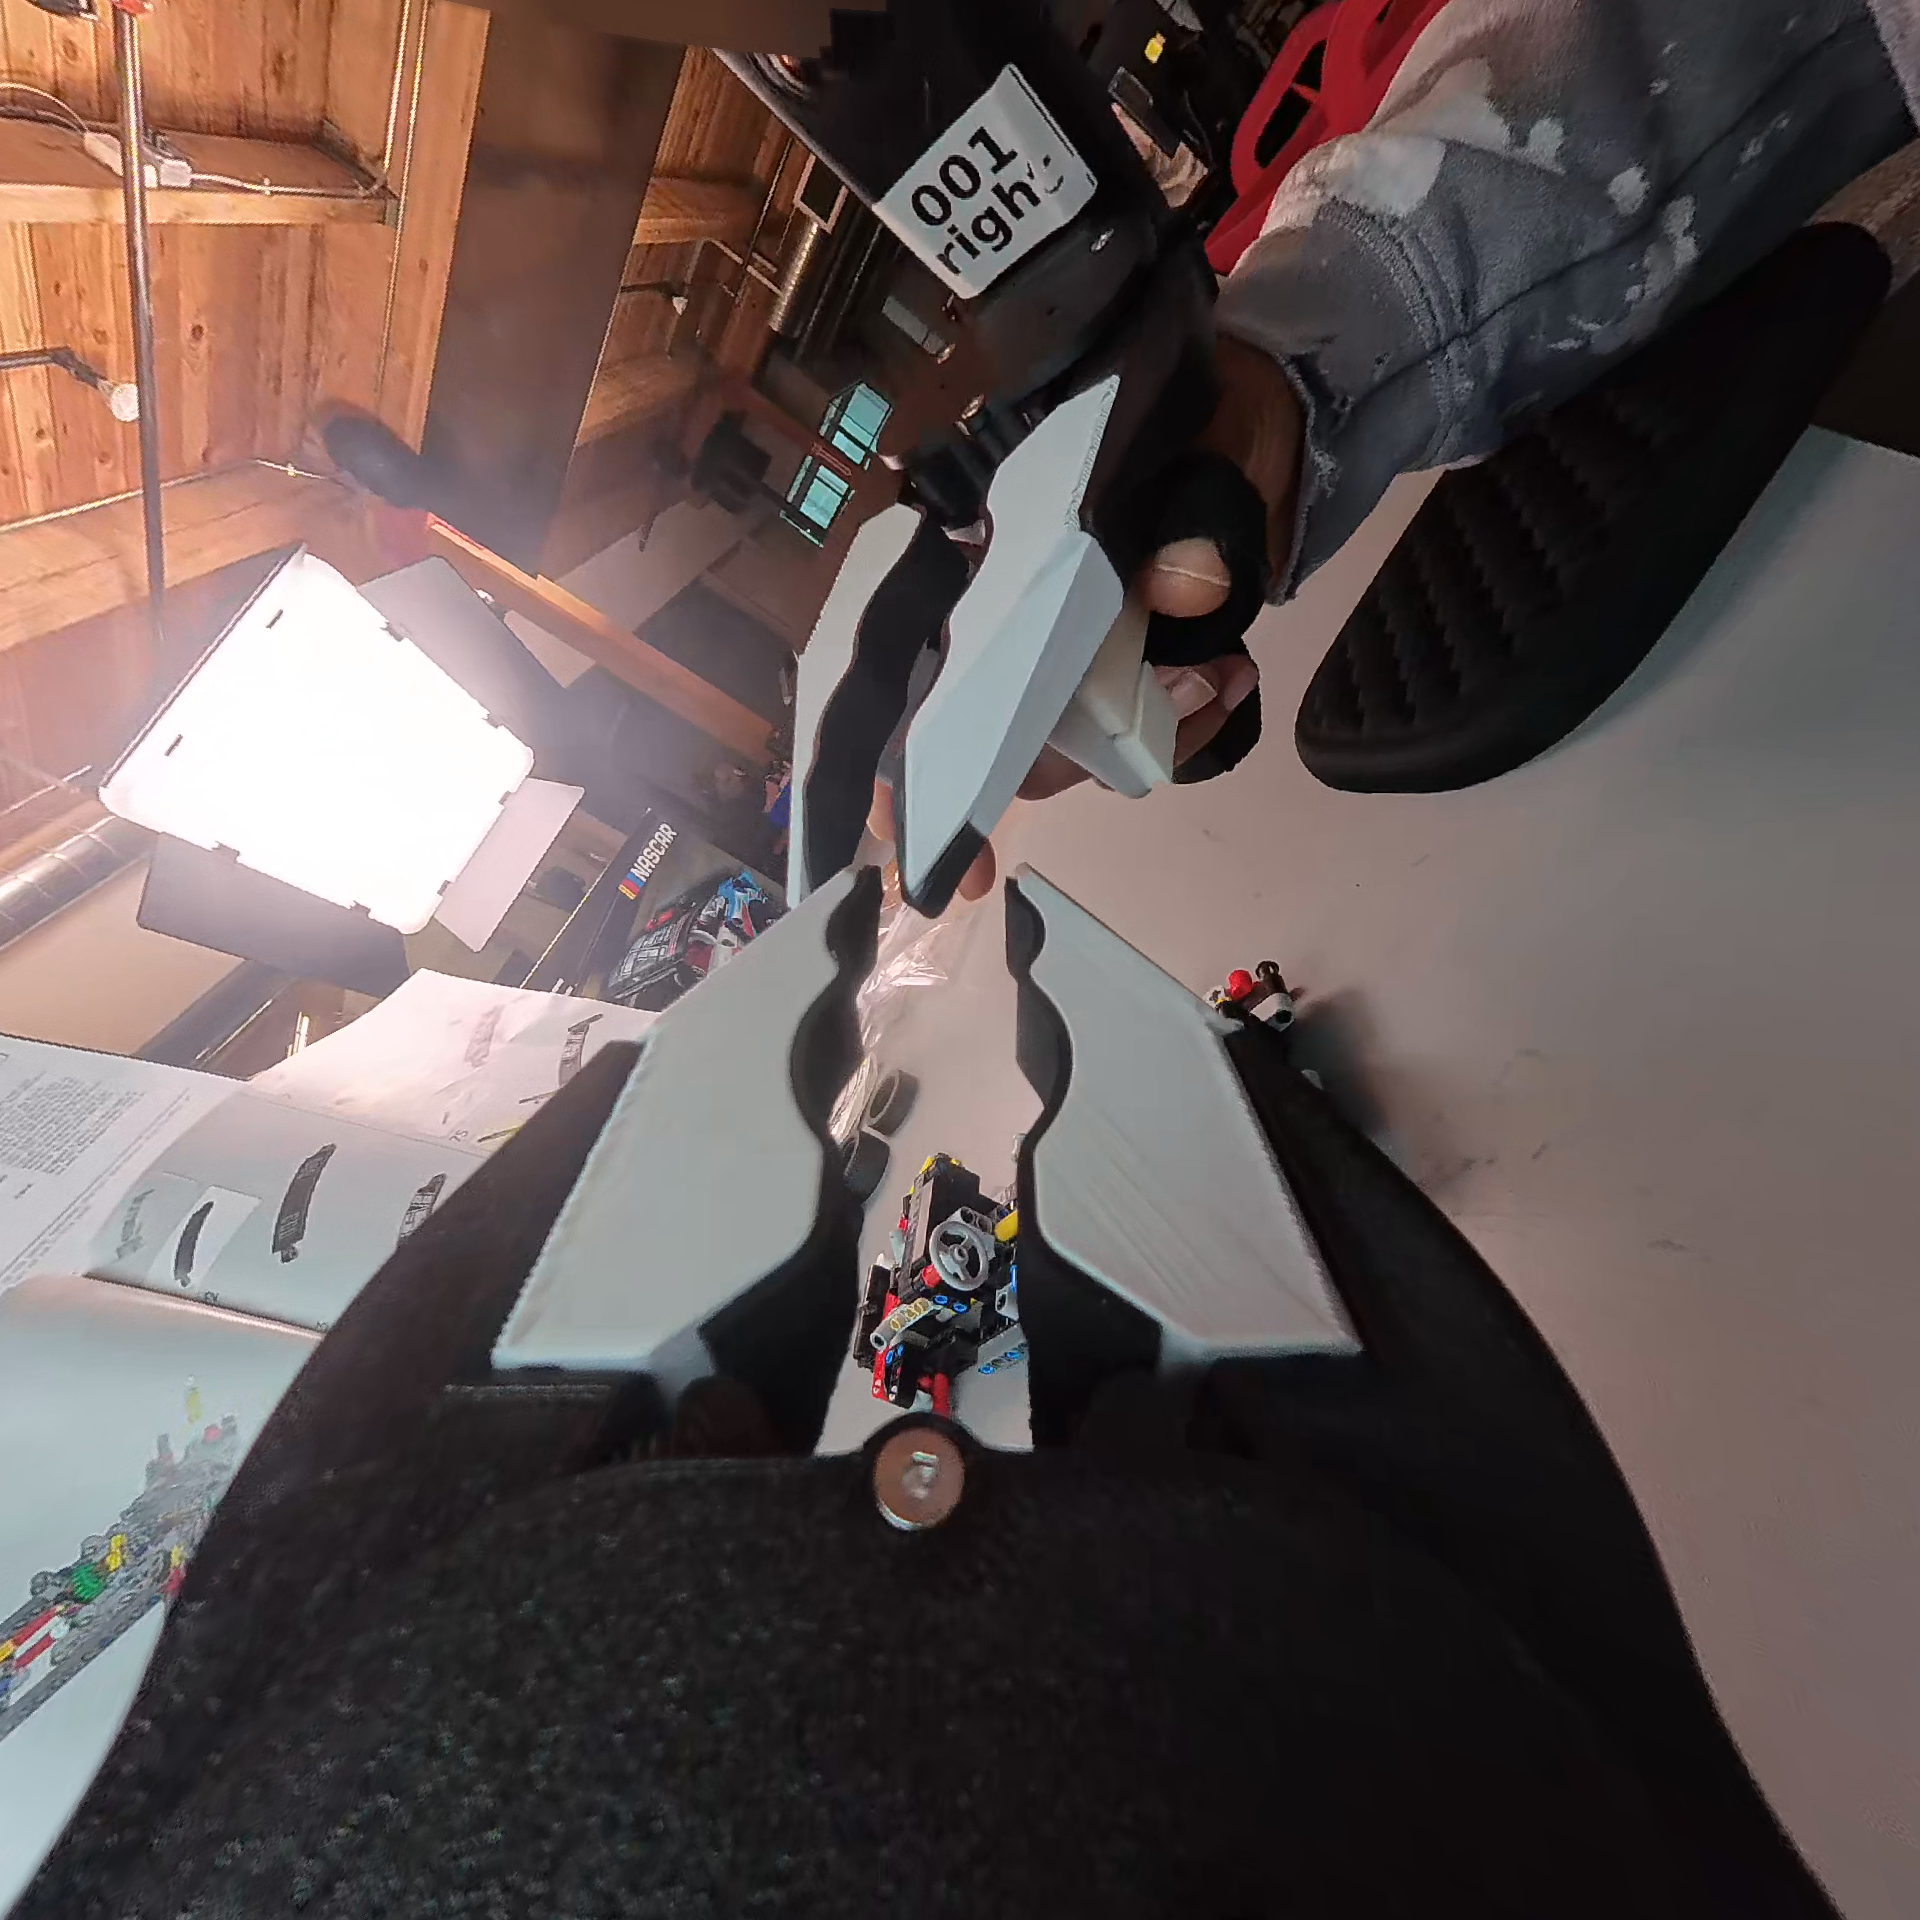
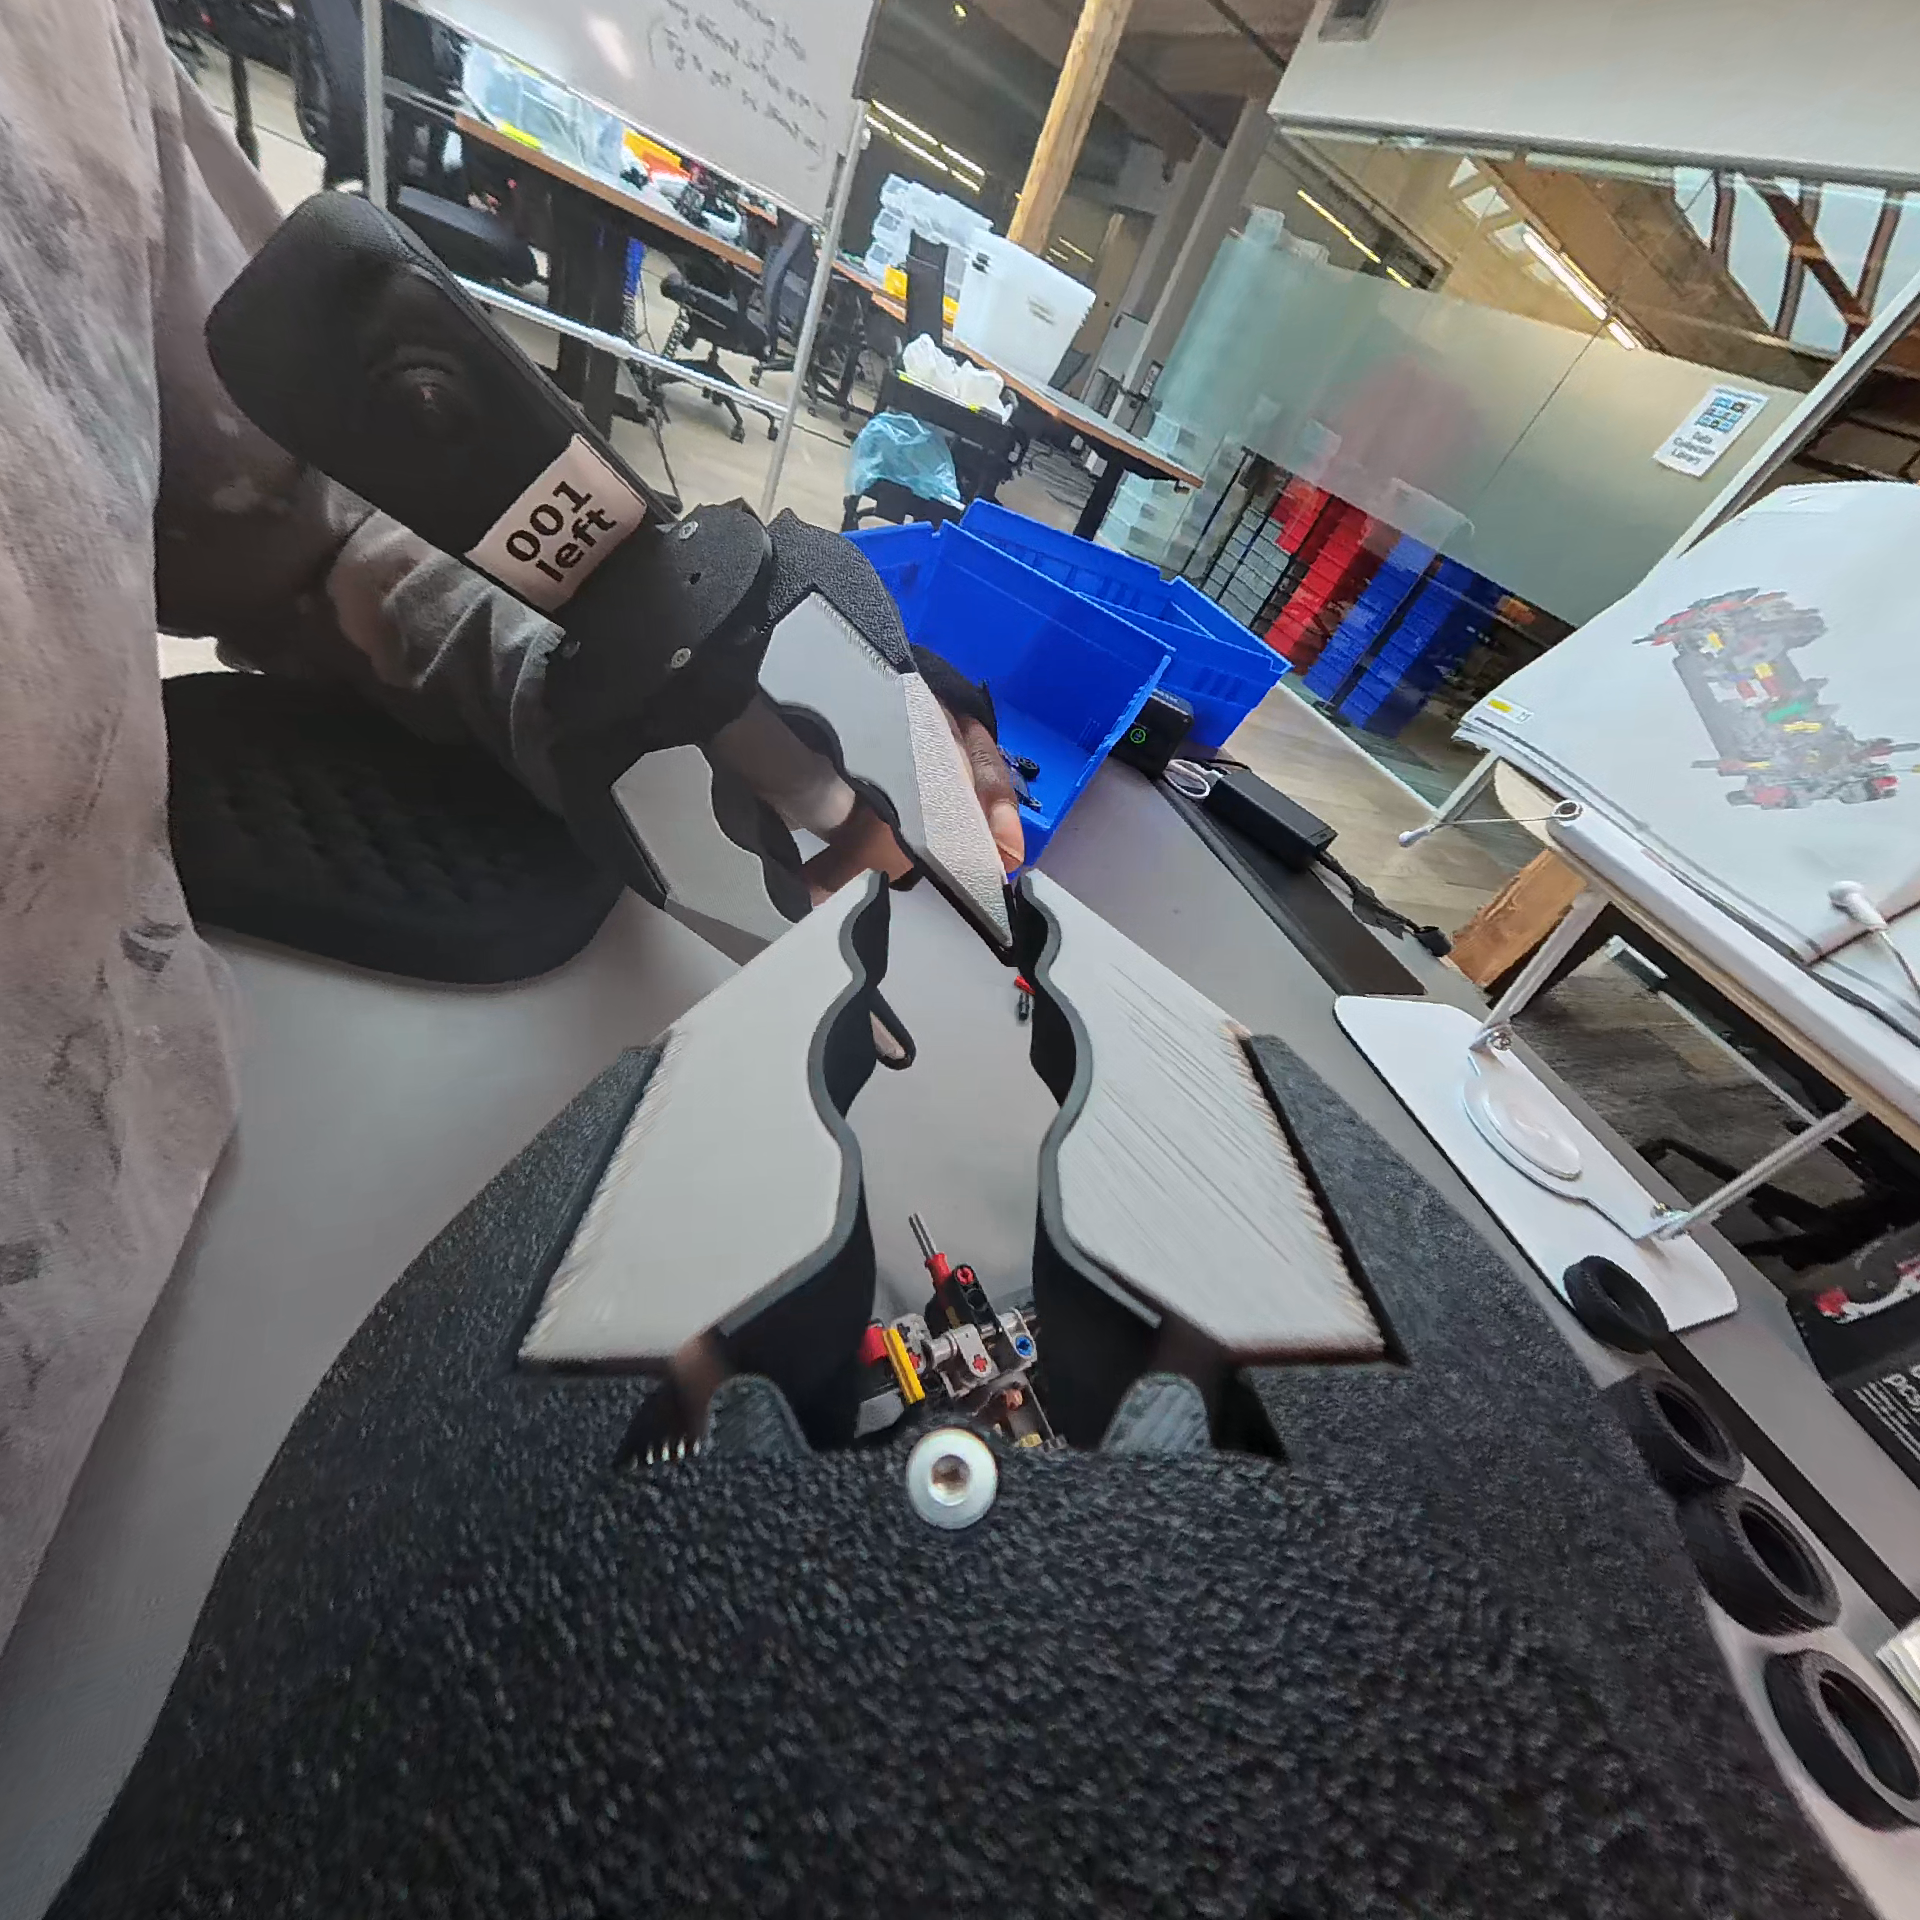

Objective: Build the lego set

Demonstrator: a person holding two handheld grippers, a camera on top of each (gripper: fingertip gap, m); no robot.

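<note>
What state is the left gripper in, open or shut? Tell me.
Open. In the left wrist view the left gripper has its jaws apart, with white table and the lego model visible through the gap, nothing held.

A black lego assembly speckled with red, yellow, blue and grey parts sits on a pale grey table. White gripper fingers carry black pads. Nearby: bright blue bins, black tyres, a mottled grey sleeve, warm brown wooden beams.

Open-plan workshop office: whiteboard, desks, timber beams, blue bins.
</note>
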